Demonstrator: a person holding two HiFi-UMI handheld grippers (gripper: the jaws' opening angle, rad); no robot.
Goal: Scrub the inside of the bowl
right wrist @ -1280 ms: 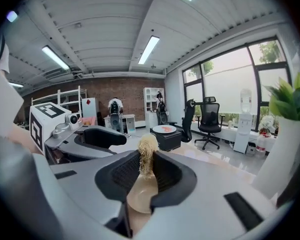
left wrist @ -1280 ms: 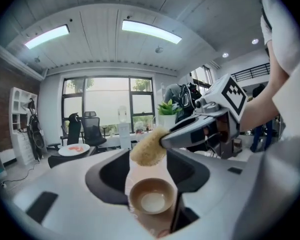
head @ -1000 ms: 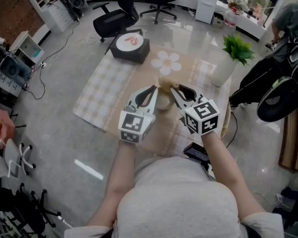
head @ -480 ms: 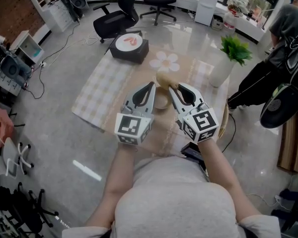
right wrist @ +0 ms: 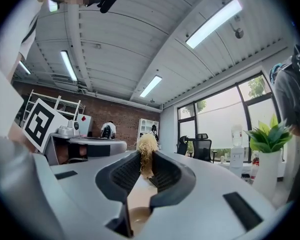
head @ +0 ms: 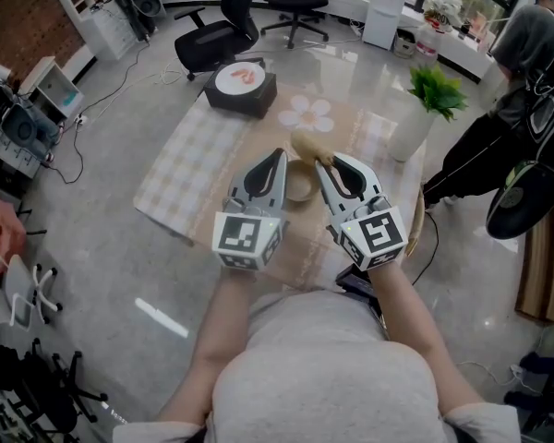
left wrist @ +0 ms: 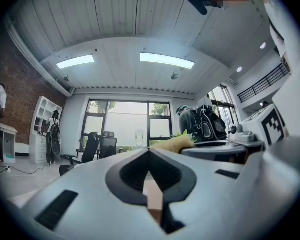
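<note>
Person is wearing a lt grey top [head: 323, 367] w/ short sleeves [head: 485, 418] ending well behind each gripper; forearms are going bare. The left gripper [head: 279, 155] & right gripper [head: 325, 161] are both showing pale grey plastic shells, smooth & rounded, narrowing toward the tips. Black ribbed pads [right wrist: 121, 171] are lining the inner face of each jaw, inside a teardrop-shaped black surround. Dark rectangular slots [right wrist: 242, 211] are showing on the shells' flanks. At the rear of each gripper, by the hand, a marker cube [head: 249, 238] is sitting: white faces w/ black square patterns. The right cube [head: 377, 236] is carrying a diff pattern from the left.
</note>
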